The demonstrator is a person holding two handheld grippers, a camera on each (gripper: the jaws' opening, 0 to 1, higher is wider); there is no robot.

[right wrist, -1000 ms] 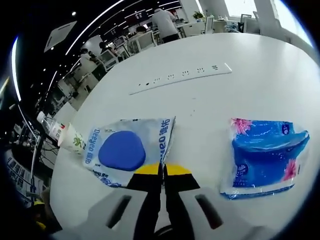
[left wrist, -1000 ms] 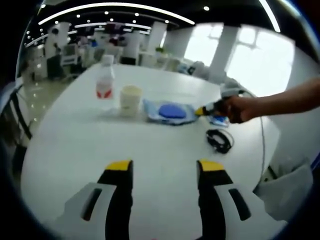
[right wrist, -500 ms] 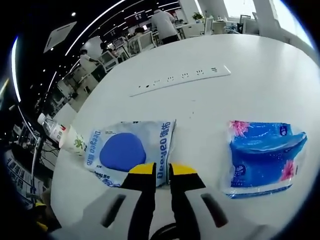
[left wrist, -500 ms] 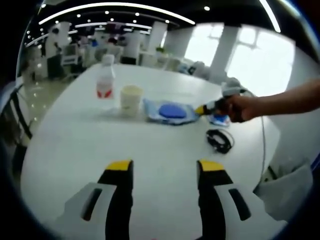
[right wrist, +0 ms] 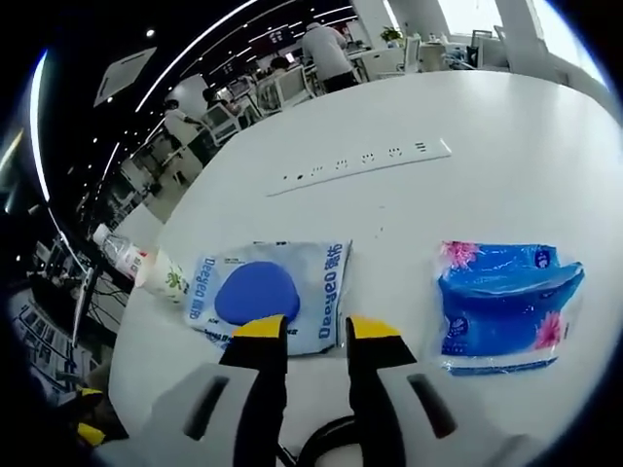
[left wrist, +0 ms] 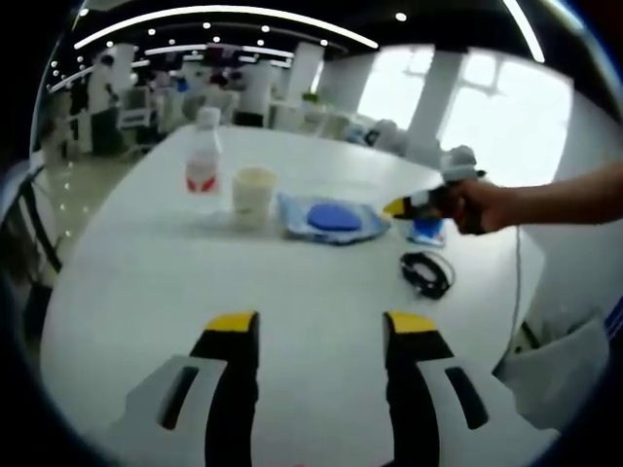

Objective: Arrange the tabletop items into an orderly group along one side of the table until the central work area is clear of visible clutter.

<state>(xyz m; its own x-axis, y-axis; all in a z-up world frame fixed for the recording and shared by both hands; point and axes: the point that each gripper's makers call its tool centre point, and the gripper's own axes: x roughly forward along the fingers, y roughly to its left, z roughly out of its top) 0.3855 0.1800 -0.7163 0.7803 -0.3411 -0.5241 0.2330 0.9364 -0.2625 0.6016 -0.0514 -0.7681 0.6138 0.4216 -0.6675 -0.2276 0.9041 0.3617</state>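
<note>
Claws of the right gripper (right wrist: 313, 329) open and let go of the blue wipes pack (right wrist: 268, 295), which now lies beside the paper cup (right wrist: 163, 276) near the table (right wrist: 409, 204) edge; the left gripper (left wrist: 321, 326) waits open.

Everything's sitting in a row on the white tabletop (left wrist: 146, 292): clear water bottle (left wrist: 202, 156) standing upright, paper cup (left wrist: 254, 193) just beside it, then a flat wipes pack (right wrist: 268, 292) with a blue oval, a blue tissue pack (right wrist: 506, 306), and a coiled black cable (left wrist: 428, 272) nearby.
</note>
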